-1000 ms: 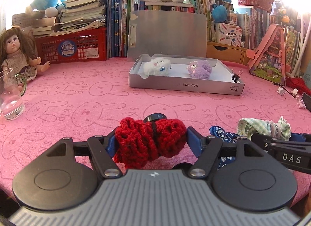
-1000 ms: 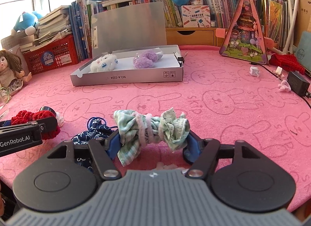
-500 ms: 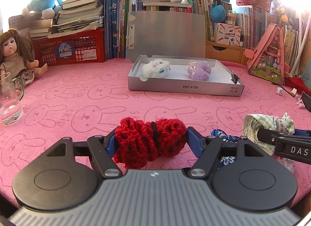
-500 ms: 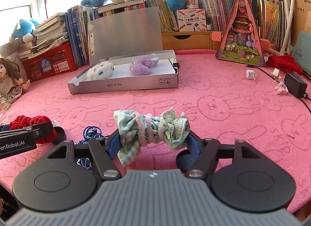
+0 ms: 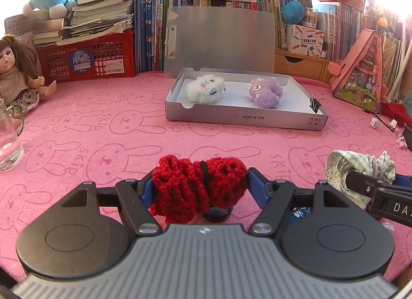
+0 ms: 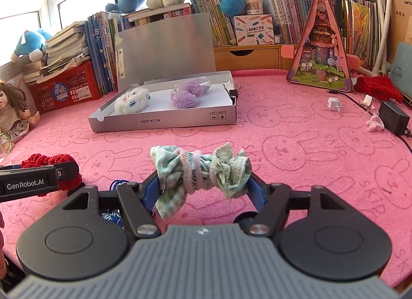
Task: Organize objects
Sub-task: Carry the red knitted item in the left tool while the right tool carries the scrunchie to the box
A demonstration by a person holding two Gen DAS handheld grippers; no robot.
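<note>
- Moved since a second ago: both our grippers now sit higher above the pink rabbit-print tablecloth (image 5: pixel 103 129), and the grey box (image 5: pixel 244 119) looms larger ahead in the left wrist view.
- Tablecloth: covers the whole work surface; books, red crates and plush toys line its far edge.
- Grey box: shallow, lid standing upright behind it, lying far centre on the cloth. It holds a white plush toy (image 5: pixel 204 89) on its left and a purple plush toy (image 5: pixel 265 91) on its right, apart from each other; a black binder clip (image 5: pixel 314 102) grips its right wall.
- Doll (image 5: pixel 15 72): seated at the far left edge, beside a clear glass (image 5: pixel 9 139).
- Left gripper (image 5: pixel 199 187): we hold the red knitted bundle (image 5: pixel 198 183) pinched between the blue pads, clear of the cloth.
- Right gripper (image 6: pixel 203 178): we hold the green checked cloth bundle (image 6: pixel 200 167), tied with pink loops, squeezed between its pads.
- Dark blue patterned item (image 6: pixel 110 215): lies on the cloth, mostly hidden under the grippers; we cannot tell what it is.
</note>
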